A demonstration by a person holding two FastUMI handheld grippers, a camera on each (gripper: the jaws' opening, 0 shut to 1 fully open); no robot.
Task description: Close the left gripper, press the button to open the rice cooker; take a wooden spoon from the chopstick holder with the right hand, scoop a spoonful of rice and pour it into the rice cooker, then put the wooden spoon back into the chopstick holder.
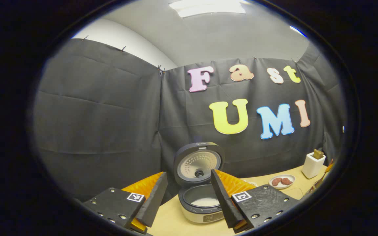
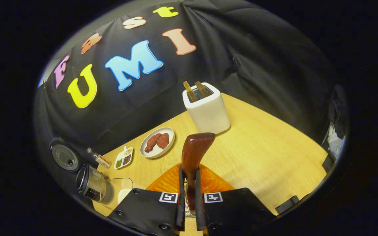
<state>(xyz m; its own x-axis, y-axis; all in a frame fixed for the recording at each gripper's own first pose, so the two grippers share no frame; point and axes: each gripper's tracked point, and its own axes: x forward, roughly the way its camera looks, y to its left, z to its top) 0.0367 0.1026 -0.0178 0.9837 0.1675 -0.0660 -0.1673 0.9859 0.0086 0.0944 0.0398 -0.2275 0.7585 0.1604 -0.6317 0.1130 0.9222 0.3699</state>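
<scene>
Wooden bench (image 2: 267,154) before black cloth. Left hand-held gripper (image 1: 186,200) spread wide before the open rice cooker (image 1: 199,183). Right hand-held gripper (image 2: 189,196) clamps the wooden spoon (image 2: 194,157), near the white chopstick holder (image 2: 207,109); plate (image 2: 157,142) at left.

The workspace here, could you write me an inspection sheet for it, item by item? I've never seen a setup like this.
Surface: pale wooden table, bare on its right part.
Job's things: grey rice cooker, lid up, white rice inside; dark wooden spoon; white box-shaped chopstick holder with two wooden handles.
Clutter: white plate of reddish meat pieces; small divided white dish of grains; small bottle; clear container.
Grippers: left tool open, holding nothing; right tool shut on the spoon.
Cables: nothing seen.
Surroundings: black cloth walls, ceiling light.
</scene>
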